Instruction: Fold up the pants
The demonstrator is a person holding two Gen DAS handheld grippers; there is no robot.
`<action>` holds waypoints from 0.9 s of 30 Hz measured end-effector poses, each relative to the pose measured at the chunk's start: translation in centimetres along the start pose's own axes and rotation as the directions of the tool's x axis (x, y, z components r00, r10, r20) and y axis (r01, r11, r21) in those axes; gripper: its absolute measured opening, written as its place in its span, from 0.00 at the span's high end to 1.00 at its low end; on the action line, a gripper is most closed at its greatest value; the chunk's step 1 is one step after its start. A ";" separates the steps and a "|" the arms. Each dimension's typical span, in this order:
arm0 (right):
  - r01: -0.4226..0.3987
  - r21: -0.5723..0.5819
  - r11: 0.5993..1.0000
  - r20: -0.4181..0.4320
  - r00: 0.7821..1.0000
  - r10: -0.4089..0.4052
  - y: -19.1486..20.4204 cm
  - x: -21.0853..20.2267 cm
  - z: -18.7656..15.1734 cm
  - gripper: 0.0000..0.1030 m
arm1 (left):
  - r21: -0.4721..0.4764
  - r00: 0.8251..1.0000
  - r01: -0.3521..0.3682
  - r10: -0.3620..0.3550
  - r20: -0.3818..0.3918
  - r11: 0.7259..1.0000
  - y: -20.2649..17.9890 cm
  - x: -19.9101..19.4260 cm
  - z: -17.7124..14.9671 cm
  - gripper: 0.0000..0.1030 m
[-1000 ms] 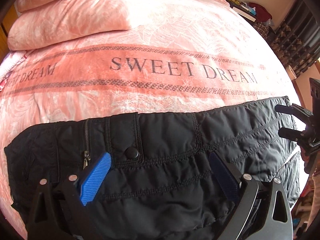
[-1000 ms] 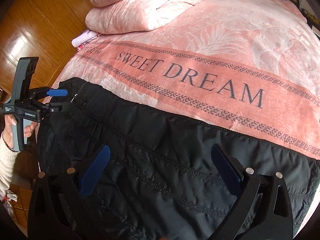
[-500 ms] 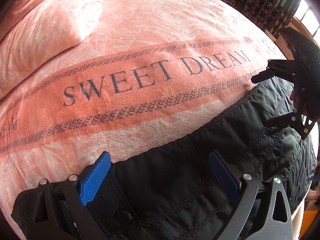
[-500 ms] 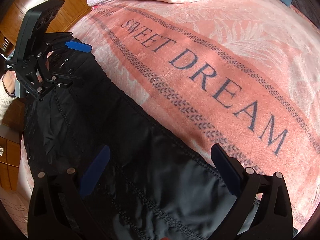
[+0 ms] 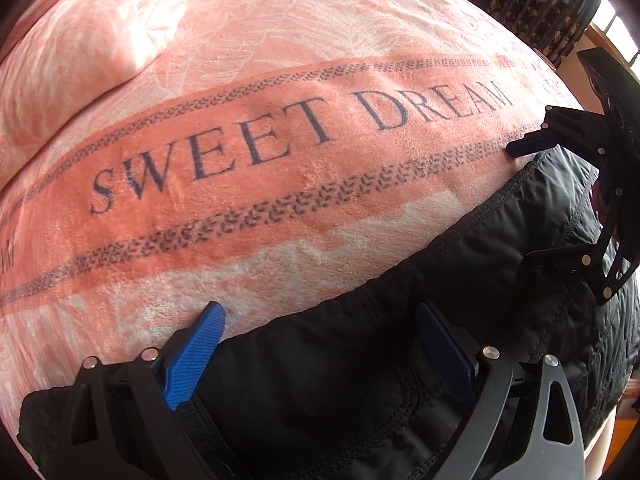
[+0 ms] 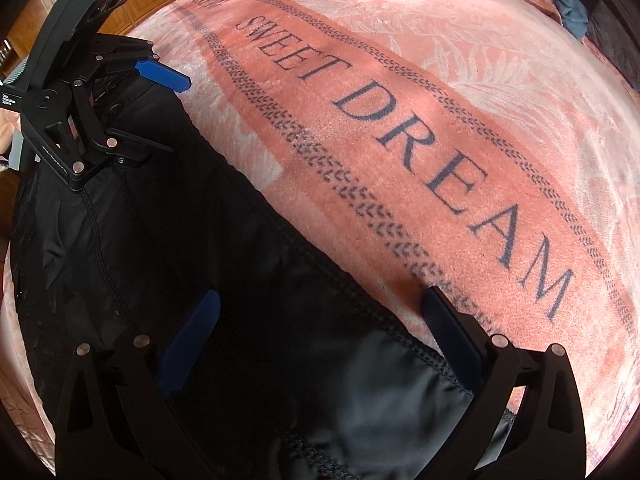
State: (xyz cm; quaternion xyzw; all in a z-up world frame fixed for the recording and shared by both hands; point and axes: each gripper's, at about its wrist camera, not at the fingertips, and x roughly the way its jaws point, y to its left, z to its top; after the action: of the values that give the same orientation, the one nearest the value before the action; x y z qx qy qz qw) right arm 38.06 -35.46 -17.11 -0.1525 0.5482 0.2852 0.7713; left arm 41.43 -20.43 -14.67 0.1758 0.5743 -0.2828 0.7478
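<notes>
Straddling the far hem of the black quilted pants (image 5: 400,368), my left gripper (image 5: 320,350) stands wide, one blue pad on the pink blanket (image 5: 280,184) side of the edge and the other over the dark fabric, with nothing pinched yet; its jaws have just begun closing a touch, the edge lying between them. My right gripper (image 6: 320,344) mirrors that further along the same edge: spread wide, one finger over the pants (image 6: 240,280), the other over the "SWEET DREAM" band, holding nothing.

Compared with a second ago, both tools have dropped toward the bed and rolled. Back then they hovered above the middle of the garment, with the zipper and snap showing under the left one; now each frames the garment's far edge, and the blanket fills more of both views. I read that as lining up for a two-point grab of this edge, so the first fold has not started.

Both grippers point steeply down. Each shows in the other's camera: the right gripper (image 5: 560,196) at that view's right side, the left gripper (image 6: 160,116) at upper left with a bit of hand behind it. The pants lie flat at the bed's near side, the rolled duvet (image 5: 92,40) well beyond.
</notes>
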 end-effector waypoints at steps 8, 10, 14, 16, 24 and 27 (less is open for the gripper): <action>0.036 -0.104 0.994 0.075 0.997 -0.028 2.1 -2.1 -1.1 0.93 | 0.027 1.000 0.009 -0.009 0.000 1.000 -0.6 -0.2 0.9 0.22; 0.054 -0.104 0.993 0.107 0.993 -0.043 2.4 -2.6 -1.4 0.94 | 0.032 1.000 0.017 -0.018 0.009 0.999 -0.6 -0.3 1.2 0.22; 0.028 -0.075 0.997 0.192 0.981 -0.013 2.1 -4.4 -2.0 0.94 | 0.059 0.996 0.085 -0.087 0.026 0.995 -1.1 -0.3 2.6 0.18; 0.021 -0.081 0.997 0.223 0.975 -0.003 2.3 -5.3 -2.3 0.94 | 0.090 0.994 0.109 -0.111 0.017 0.990 -1.4 0.1 3.4 0.16; 0.006 -0.106 0.994 0.284 0.958 0.024 3.0 -7.0 -2.5 0.94 | 0.122 0.970 0.242 -0.241 -0.025 0.963 -2.1 0.6 4.5 0.07; 0.006 -0.104 0.995 0.293 0.956 0.025 3.2 -7.7 -3.1 0.94 | 0.128 0.967 0.253 -0.253 -0.014 0.959 -2.2 -0.6 2.9 0.12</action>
State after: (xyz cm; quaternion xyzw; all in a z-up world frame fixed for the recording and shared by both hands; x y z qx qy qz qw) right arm 31.95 -36.74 -10.80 -0.1455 0.4126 0.3367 0.8338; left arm 42.17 -23.69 -13.12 0.1483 0.5718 -0.4127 0.6933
